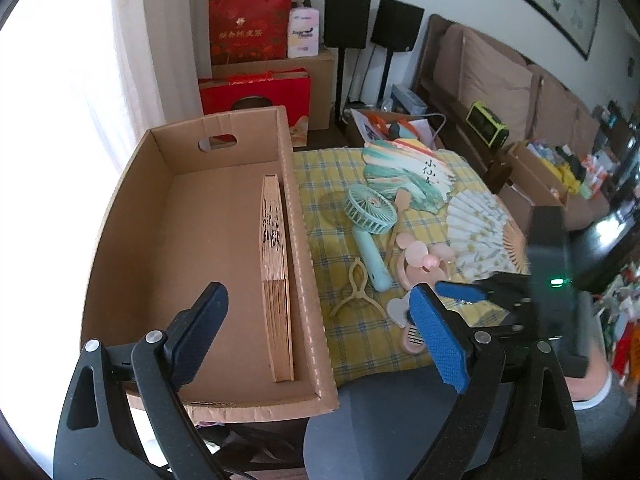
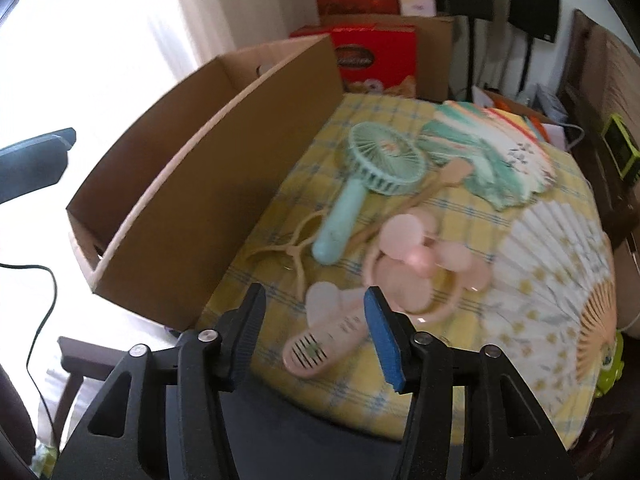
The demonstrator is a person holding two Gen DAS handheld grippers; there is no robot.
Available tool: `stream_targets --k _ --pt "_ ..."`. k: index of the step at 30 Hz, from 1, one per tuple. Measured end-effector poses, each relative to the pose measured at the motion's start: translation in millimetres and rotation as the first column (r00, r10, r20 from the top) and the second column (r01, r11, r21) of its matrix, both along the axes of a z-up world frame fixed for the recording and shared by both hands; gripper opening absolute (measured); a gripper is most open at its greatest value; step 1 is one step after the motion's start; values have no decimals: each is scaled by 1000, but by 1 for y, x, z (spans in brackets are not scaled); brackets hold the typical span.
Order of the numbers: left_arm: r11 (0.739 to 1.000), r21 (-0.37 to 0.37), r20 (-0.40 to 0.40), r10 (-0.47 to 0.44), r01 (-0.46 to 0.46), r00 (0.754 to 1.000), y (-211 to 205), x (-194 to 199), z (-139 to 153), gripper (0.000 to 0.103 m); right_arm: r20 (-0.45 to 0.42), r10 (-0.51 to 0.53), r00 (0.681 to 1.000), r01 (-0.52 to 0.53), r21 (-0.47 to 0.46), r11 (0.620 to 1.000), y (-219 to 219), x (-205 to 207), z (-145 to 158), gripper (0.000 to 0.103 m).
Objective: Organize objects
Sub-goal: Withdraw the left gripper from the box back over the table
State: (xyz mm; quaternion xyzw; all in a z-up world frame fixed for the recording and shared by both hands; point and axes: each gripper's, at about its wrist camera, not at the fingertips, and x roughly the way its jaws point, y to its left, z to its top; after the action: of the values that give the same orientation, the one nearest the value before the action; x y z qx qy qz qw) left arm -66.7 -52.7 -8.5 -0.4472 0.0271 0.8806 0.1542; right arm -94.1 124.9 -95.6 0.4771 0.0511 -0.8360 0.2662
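Right tool [image 2: 310,334] wide open, empty, straddling the small pink handheld fan [image 2: 320,336] at desk's near edge, presumably lining up a grasp; left tool [image 1: 316,334] open, empty over brown cardboard box [image 1: 192,248] containing folded bamboo fan [image 1: 276,280].

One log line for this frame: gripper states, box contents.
left gripper: open, over cardboard box | right gripper: open, at pink fan | box: folded fan

Right wrist view motion-blurred; pink fan [image 2: 320,332] partly behind hand-held gripper's fingers [image 2: 382,336].
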Motion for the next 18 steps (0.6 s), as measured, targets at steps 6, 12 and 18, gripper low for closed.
stream_targets --k 6,12,18 --pt "999 37 10 33 -33 999 -15 -5 -2 91 61 48 997 -50 34 998 -27 -19 -19 43" --pt "998 46 17 39 -40 999 -22 -7 -5 91 106 62 992 -70 74 995 -39 -30 -38 37" --pt "997 65 32 35 -37 999 -25 -8 -8 91 91 83 992 -92 105 990 -49 -30 -47 34"
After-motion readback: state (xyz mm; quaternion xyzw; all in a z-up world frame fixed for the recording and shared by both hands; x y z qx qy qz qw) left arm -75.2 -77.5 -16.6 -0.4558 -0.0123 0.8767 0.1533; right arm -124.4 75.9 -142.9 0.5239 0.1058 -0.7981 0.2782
